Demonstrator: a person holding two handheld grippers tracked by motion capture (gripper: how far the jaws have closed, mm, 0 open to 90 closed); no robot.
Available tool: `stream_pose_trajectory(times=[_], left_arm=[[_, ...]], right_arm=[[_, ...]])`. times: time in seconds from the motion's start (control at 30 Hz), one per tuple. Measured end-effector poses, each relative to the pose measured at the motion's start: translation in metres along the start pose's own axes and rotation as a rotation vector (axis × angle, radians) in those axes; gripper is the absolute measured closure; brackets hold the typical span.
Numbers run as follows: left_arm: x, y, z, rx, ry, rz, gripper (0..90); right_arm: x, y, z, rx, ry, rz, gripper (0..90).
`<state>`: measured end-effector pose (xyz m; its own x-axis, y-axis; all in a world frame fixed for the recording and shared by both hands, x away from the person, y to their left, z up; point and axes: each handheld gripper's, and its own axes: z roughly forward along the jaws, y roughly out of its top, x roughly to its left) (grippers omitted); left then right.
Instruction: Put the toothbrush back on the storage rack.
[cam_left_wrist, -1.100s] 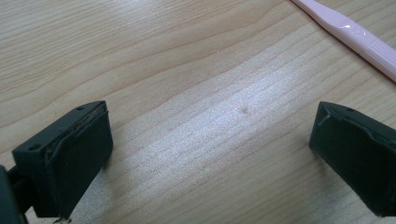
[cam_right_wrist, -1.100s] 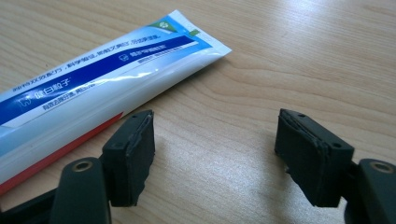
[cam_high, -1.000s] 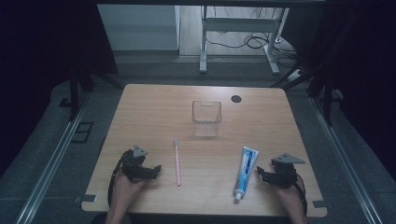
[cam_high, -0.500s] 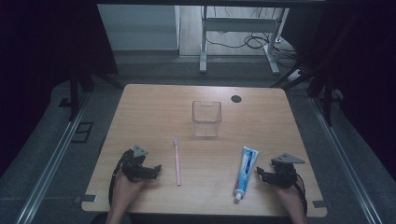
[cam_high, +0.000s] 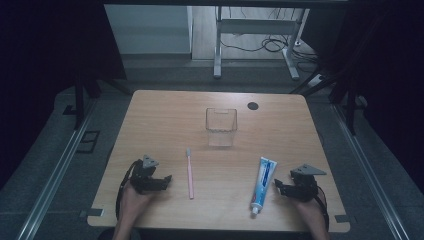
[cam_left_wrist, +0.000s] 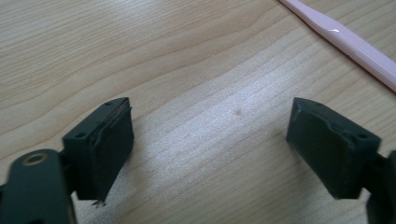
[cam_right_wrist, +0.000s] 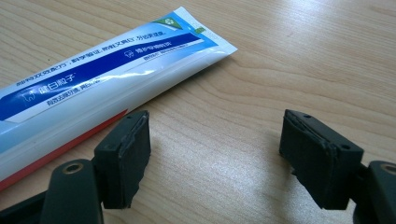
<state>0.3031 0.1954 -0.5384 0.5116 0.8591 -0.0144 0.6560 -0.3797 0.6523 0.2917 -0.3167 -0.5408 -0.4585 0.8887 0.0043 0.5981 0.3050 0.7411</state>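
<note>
A pink toothbrush (cam_high: 189, 173) lies lengthwise on the wooden table (cam_high: 165, 120), near the front. My left gripper (cam_high: 169, 181) rests just left of it, pointing toward it. Its jaws have just been closing a little but stay open over bare wood (cam_left_wrist: 210, 135), with the toothbrush handle (cam_left_wrist: 345, 39) beyond them. A blue and white toothpaste tube (cam_high: 262, 184) lies at the front right, cap toward me. My right gripper (cam_high: 276, 188) sits just right of it and is open (cam_right_wrist: 215, 140), with the tube (cam_right_wrist: 93, 88) next to one jaw.
A clear square cup (cam_high: 220, 126) stands upright in the middle of the table, beyond both objects. A small black disc (cam_high: 253, 105) sits near the far edge. A metal desk frame (cam_high: 255, 30) and cables are on the floor behind.
</note>
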Motion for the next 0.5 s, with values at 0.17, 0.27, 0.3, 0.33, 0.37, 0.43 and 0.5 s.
stream_pose_trajectory(times=[0.17,0.27,0.3,0.33,0.37,0.43,0.5], left_arm=[[-0.004,0.005,-0.007,-0.029,-0.015,0.013,31.3],[-0.006,0.007,-0.009,-0.048,-0.030,0.008,38.5],[-0.007,0.008,-0.010,-0.049,-0.040,0.012,38.5],[-0.007,0.009,-0.011,-0.053,-0.049,0.015,41.2],[-0.008,0.010,-0.011,-0.055,-0.054,0.016,42.6],[-0.012,0.013,-0.011,-0.059,-0.072,0.017,49.0],[-0.014,0.014,-0.011,-0.057,-0.079,0.020,51.5]], right_arm=[[0.000,0.000,0.000,0.000,0.000,0.000,25.0],[0.000,0.000,0.000,0.001,0.000,0.001,25.0],[0.000,0.000,0.000,0.001,0.000,0.001,25.0],[0.000,0.000,0.000,0.002,0.001,0.002,25.0],[0.000,0.000,0.000,0.002,0.000,0.002,24.9],[0.000,0.000,0.000,0.000,0.001,0.001,24.9],[0.000,0.000,0.000,0.000,0.001,0.001,24.9]])
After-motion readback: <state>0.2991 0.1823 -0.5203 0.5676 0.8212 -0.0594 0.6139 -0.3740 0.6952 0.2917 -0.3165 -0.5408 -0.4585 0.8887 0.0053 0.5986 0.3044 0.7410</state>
